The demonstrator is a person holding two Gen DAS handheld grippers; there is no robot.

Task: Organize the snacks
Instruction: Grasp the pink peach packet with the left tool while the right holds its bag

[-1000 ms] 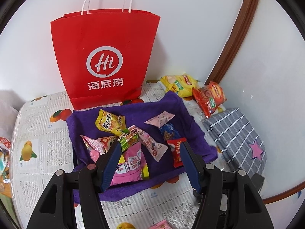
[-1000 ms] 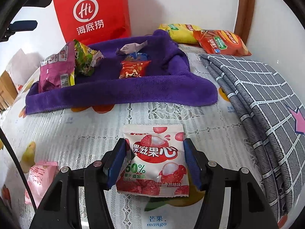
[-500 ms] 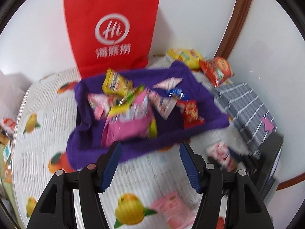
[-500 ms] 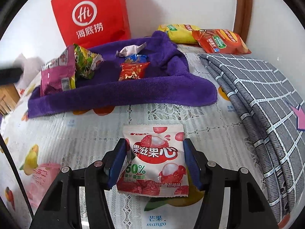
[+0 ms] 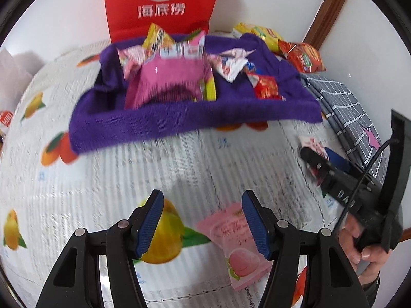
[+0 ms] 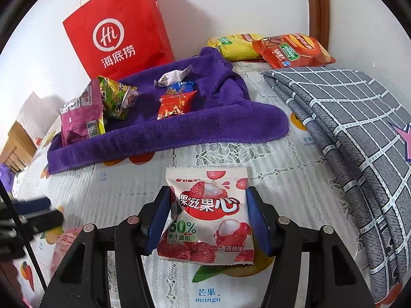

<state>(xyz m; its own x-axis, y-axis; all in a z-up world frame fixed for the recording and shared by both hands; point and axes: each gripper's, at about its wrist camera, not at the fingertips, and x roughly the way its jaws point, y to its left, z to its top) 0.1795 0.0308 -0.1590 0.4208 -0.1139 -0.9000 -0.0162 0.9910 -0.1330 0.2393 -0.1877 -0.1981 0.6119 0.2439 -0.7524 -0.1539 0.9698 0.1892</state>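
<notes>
Right gripper [image 6: 208,215] at lower centre of its view, jaws closed on the lychee packet [image 6: 209,218], which lies on the tablecloth [image 6: 115,195]. Left gripper [image 5: 203,220] at lower centre, jaws apart and empty; pink packet [image 5: 239,246] lies under its right pad. Purple towel [image 5: 179,120] with snacks [image 5: 169,77] across upper centre, red bag [image 5: 159,0] behind it.
</notes>
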